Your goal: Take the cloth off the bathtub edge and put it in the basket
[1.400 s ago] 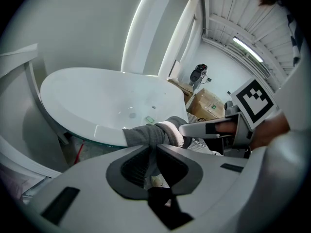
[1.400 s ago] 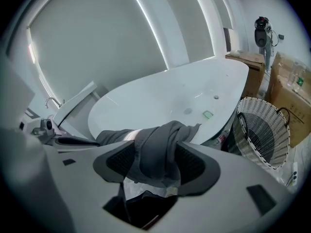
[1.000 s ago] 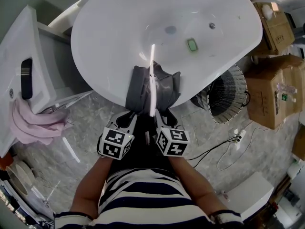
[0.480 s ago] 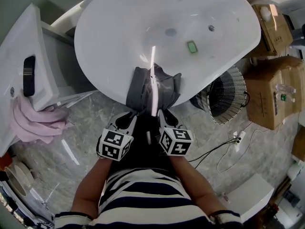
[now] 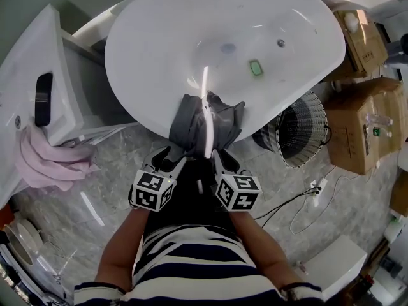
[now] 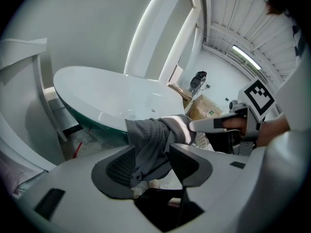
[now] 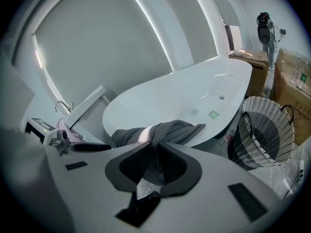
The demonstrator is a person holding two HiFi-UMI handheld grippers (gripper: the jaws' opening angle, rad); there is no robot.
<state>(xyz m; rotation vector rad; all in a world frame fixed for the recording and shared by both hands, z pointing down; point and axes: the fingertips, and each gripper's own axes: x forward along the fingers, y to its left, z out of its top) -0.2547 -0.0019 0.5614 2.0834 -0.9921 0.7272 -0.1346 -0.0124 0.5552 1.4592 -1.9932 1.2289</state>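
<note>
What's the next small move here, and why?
Probably lift the right gripper to peel the grey cloth off the bathtub rim: its jaws have just closed on it, while the left gripper has just opened around it without pressing. The basket stands to the right.

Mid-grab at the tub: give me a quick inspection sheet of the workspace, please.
Surface: white bathtub, near rim partly covered; small green item lying inside.
Job's things: grey cloth draped over the near rim; wire basket on the floor, right of the tub.
Clutter: pink towel hanging off the white unit at left; cardboard boxes at right.
Tools: left tool open, jaws just opened, cloth hanging between them; right tool just closed, shut on the cloth.
Cables: black cable and power strip on the floor near the basket.
Surroundings: grey marble floor.
</note>
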